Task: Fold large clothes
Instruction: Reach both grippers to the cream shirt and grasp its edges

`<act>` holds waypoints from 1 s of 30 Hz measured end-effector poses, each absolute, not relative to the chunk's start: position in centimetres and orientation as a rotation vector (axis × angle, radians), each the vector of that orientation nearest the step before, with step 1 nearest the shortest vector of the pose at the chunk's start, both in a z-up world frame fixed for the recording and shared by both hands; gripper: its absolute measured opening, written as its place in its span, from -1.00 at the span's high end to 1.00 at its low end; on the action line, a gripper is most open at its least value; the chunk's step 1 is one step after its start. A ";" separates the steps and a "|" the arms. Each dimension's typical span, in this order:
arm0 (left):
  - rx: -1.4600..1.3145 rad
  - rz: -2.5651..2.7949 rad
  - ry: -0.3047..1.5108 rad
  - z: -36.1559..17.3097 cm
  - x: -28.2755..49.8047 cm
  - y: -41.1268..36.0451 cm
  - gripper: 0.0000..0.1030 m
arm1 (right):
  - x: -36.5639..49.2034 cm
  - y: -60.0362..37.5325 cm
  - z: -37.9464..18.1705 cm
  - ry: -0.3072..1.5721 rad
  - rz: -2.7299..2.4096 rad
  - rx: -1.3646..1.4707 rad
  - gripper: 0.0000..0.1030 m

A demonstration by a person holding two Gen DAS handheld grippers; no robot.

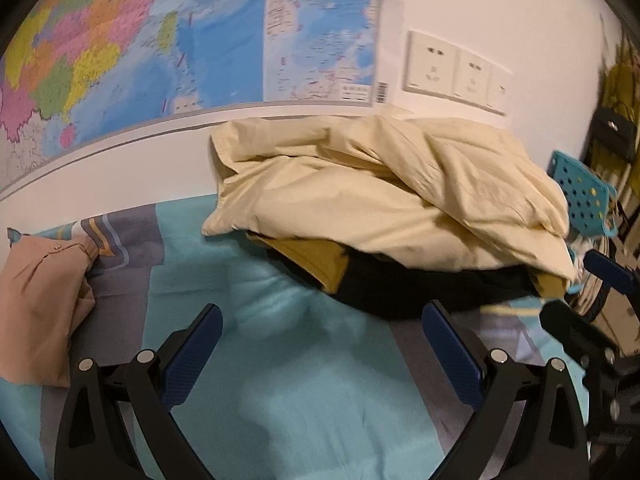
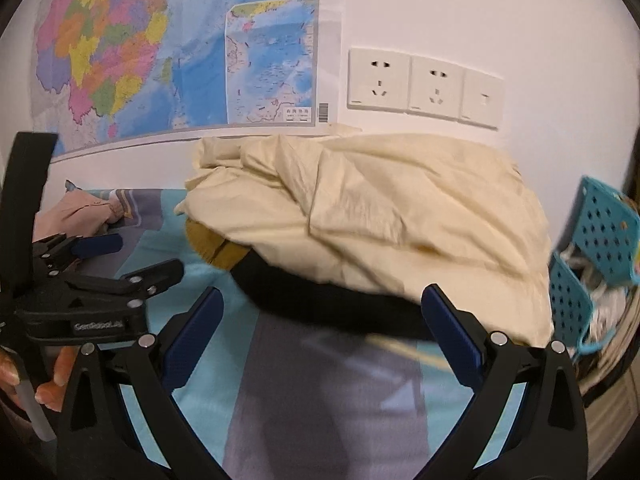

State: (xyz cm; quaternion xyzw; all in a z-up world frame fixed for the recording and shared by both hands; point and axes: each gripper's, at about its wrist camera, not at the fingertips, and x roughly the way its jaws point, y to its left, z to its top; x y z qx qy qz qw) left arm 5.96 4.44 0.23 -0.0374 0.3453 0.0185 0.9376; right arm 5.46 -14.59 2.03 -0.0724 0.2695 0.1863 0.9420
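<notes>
Evidently nothing is picked yet: the left tool (image 1: 322,320) and right tool (image 2: 322,304) hover spread and empty over the bed (image 1: 280,360). The cream garment (image 1: 392,200) lies heaped just ahead of both; next, I judge, comes pinching an edge.

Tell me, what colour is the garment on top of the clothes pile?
Pale cream-yellow; the crumpled cream garment shows best in the right wrist view.
</notes>
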 end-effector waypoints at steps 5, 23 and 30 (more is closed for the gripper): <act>-0.095 0.078 0.702 0.1 8.4 6.0 -0.87 | 10.7 -11.9 2.9 0.551 0.395 -0.232 -0.89; -0.121 0.054 0.716 -2.1 12.2 8.6 -0.87 | 23.6 -3.9 3.3 0.674 0.539 -0.473 0.60; -0.154 -0.013 0.667 -1.9 11.8 9.6 -0.87 | 19.6 -8.3 11.9 0.485 0.563 -0.384 0.86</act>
